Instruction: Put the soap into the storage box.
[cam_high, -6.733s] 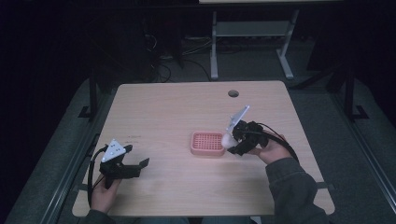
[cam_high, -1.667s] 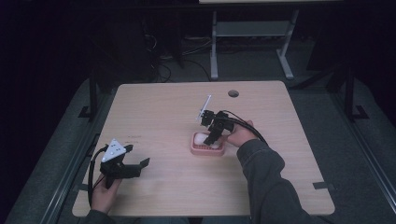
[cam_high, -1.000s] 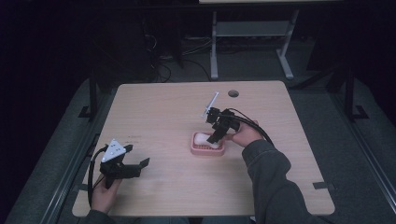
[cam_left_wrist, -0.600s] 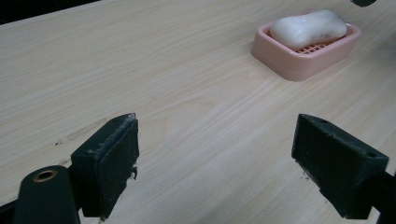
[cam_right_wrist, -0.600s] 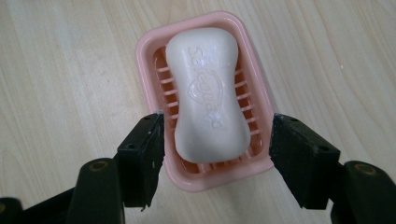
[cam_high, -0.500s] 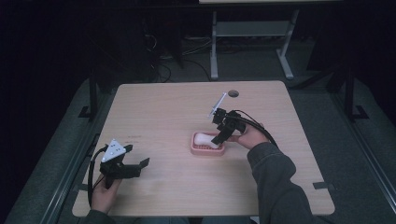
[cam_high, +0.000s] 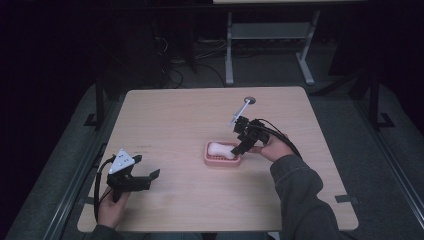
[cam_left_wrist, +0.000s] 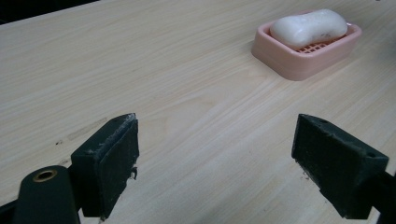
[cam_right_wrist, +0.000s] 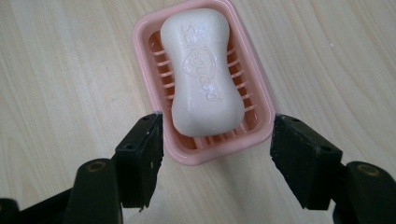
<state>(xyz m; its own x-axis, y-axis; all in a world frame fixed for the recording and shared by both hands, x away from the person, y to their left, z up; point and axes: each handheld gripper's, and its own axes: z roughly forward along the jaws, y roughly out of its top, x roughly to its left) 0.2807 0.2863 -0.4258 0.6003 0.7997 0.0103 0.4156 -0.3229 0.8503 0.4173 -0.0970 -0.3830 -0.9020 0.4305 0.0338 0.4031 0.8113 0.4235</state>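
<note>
A white bar of soap (cam_high: 219, 148) (cam_right_wrist: 203, 70) lies in a pink slatted soap dish (cam_high: 222, 161) (cam_right_wrist: 144, 32) near the table's middle. My right gripper (cam_high: 239, 148) (cam_right_wrist: 217, 149) is open at the dish's right end. Its jaws stand either side of the dish's near end and grip nothing. Near the table's front left corner my left gripper (cam_high: 145, 167) (cam_left_wrist: 215, 163) is open over bare wood with nothing between its jaws. It faces the soap (cam_left_wrist: 308, 27) and the dish (cam_left_wrist: 299, 60) from a distance.
The light wooden table (cam_high: 175, 115) has a round cable hole (cam_high: 249, 100) at its back, right of centre. Beyond the table stand a metal desk frame (cam_high: 229, 55) and cables on a dark floor.
The dish was bare 6.7 s ago; the right gripper brought the soap into it, let go and drew back to the right. The left gripper has not moved.
</note>
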